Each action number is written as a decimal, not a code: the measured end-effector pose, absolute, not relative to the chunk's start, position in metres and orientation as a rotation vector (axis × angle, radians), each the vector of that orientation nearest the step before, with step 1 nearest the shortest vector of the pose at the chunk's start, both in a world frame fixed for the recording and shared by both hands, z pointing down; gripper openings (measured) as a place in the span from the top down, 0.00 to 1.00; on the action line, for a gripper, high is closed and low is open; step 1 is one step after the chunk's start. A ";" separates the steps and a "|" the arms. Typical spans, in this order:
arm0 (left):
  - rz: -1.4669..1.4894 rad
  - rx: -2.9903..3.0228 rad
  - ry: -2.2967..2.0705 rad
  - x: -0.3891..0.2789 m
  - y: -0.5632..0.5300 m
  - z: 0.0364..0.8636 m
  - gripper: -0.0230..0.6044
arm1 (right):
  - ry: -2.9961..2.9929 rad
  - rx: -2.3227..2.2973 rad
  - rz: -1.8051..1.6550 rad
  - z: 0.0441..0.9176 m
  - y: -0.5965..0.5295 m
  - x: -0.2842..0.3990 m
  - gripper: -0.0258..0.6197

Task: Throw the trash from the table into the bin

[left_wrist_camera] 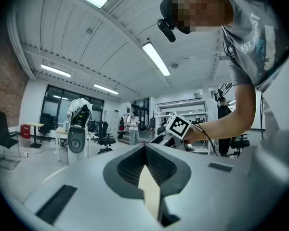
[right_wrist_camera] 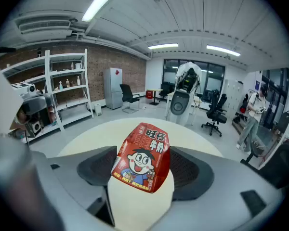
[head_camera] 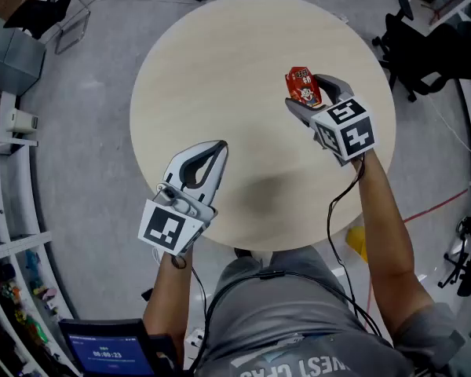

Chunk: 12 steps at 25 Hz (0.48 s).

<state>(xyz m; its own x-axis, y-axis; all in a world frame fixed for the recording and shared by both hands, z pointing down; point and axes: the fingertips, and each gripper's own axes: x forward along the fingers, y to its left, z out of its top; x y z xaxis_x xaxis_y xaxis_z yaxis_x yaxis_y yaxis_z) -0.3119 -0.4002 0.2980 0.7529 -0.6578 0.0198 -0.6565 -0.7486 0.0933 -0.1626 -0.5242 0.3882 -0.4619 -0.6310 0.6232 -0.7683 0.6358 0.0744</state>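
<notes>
Grey-shirted, the person (head_camera: 298, 344) is holding both claws over a round, pale wooden surface (head_camera: 243, 45). Nearer the body, the left claw (head_camera: 218, 148) is hanging clenched over the surface's near edge, its tips meeting with nothing between them. Farther out, the right claw (head_camera: 302, 94) is grasping a red carton (head_camera: 301, 86) with a cartoon face, its pads pressing the carton's sides over the surface's right part. Beyond, black chairs (head_camera: 424, 45) are standing on the grey floor (head_camera: 102, 132).
</notes>
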 end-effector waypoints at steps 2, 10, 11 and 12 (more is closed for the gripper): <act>-0.048 2.884 -1.068 -0.316 -0.386 0.277 0.89 | -2.268 1.101 0.238 0.352 -0.498 -0.172 0.41; -0.200 3.041 -1.039 -0.327 -0.331 0.191 0.89 | -2.364 1.140 0.032 0.230 -0.401 -0.206 0.41; -0.218 3.055 -1.037 -0.328 -0.323 0.182 0.89 | -2.376 1.138 0.013 0.219 -0.388 -0.211 0.41; -0.234 3.068 -1.036 -0.330 -0.314 0.174 0.89 | -2.388 1.135 -0.004 0.208 -0.375 -0.217 0.41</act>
